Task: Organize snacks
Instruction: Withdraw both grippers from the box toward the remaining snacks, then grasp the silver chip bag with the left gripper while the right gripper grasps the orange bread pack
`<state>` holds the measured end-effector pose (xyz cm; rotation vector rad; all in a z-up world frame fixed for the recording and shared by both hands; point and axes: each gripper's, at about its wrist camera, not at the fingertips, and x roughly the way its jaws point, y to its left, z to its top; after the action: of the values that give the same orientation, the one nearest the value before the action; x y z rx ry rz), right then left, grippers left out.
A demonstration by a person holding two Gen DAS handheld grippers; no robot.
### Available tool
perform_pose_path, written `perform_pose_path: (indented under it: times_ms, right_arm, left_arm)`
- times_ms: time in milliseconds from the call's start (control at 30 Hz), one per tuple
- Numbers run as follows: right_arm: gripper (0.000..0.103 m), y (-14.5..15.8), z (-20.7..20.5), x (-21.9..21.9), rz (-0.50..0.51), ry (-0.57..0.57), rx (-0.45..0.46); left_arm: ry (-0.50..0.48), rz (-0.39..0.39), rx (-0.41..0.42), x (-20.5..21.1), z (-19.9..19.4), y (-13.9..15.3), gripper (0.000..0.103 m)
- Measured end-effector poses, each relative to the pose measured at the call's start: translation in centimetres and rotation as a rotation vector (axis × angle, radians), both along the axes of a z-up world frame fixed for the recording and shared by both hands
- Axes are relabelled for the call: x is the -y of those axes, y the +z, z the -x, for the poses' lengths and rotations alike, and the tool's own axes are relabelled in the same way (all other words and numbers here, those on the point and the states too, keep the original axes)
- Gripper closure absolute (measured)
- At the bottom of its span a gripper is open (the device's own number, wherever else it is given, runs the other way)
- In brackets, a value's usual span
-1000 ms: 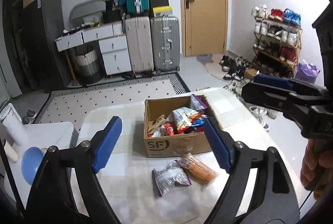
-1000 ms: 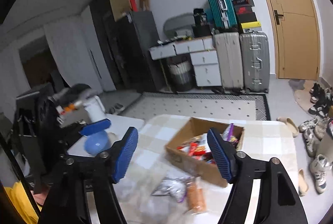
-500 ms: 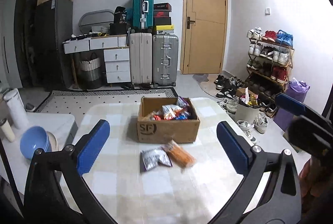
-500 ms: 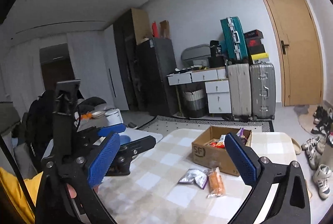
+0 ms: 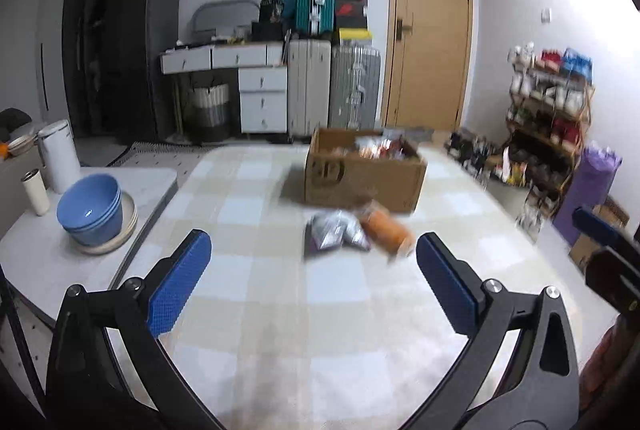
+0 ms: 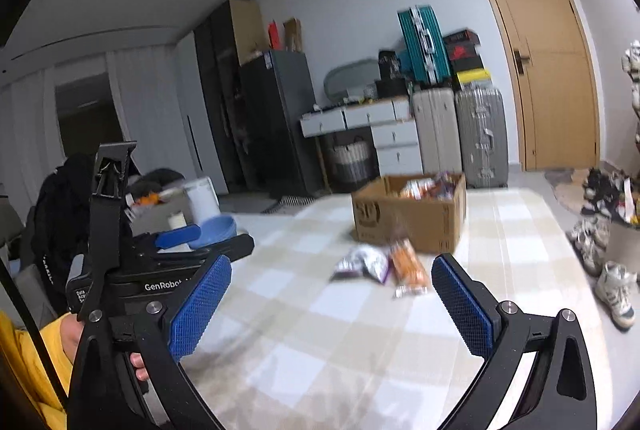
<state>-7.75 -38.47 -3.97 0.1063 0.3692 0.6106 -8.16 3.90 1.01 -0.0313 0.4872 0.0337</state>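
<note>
A brown cardboard box (image 5: pixel 364 174) (image 6: pixel 408 218) holding several snack packets stands toward the far end of the checked table (image 5: pixel 280 310). In front of it lie a silver and purple snack bag (image 5: pixel 334 234) (image 6: pixel 362 264) and an orange packet (image 5: pixel 386 228) (image 6: pixel 408 266), side by side. My left gripper (image 5: pixel 312 262) hangs open over the near part of the table, well short of both packets. At about the same distance my right gripper (image 6: pixel 332 286) is open too. Nothing is between either pair of blue pads.
A low white side table (image 5: pixel 40 250) left of the main table bears stacked blue bowls (image 5: pixel 90 210), a white canister (image 5: pixel 60 154) and a cup (image 5: pixel 36 190). Shoes and a shoe rack (image 5: pixel 548 110) line the right side. Suitcases (image 5: pixel 332 86) and a door stand behind.
Both grippers have drawn back from the box and sunk lower, and their jaws have spread wider. The box and the two packets have kept their places.
</note>
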Motion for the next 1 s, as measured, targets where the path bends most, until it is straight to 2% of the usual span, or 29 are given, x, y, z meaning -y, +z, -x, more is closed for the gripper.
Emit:
perform_pose_path:
  times_ms: [167, 300, 600, 700, 833, 1000]
  right_arm:
    - [0.001, -1.2, -1.3, -0.4, 0.003, -0.008, -0.042]
    - [0.001, -1.7, -2.3, -0.9, 0.017, -0.002, -0.059]
    - [0.001, -4.0, -5.4, -1.8, 0.043, 0.002, -0.137]
    - [0.001, -5.0, -7.0, -2.1, 0.046, 0.007, -0.178]
    - [0.001, -6.1, -9.6, -2.7, 0.105, -0.014, -0.205]
    - [0.001, -7.7, -14.3, -2.6, 0.106, -0.041, -0.285]
  left_arm:
    - [0.0, 0.067, -0.095, -0.8, -2.0, -3.0, 0.0]
    - [-0.012, 0.045, -0.115, 0.2, -4.2, -3.7, 0.0]
    - [-0.028, 0.056, -0.197, 1.0, -8.6, -6.1, 0.0]
    - [-0.017, 0.07, -0.235, 0.7, -10.3, -7.5, 0.0]
    - [-0.006, 0.075, -0.287, 0.3, -13.0, -9.8, 0.0]
    - [0.012, 0.081, -0.346, -0.1, -16.6, -12.2, 0.0]
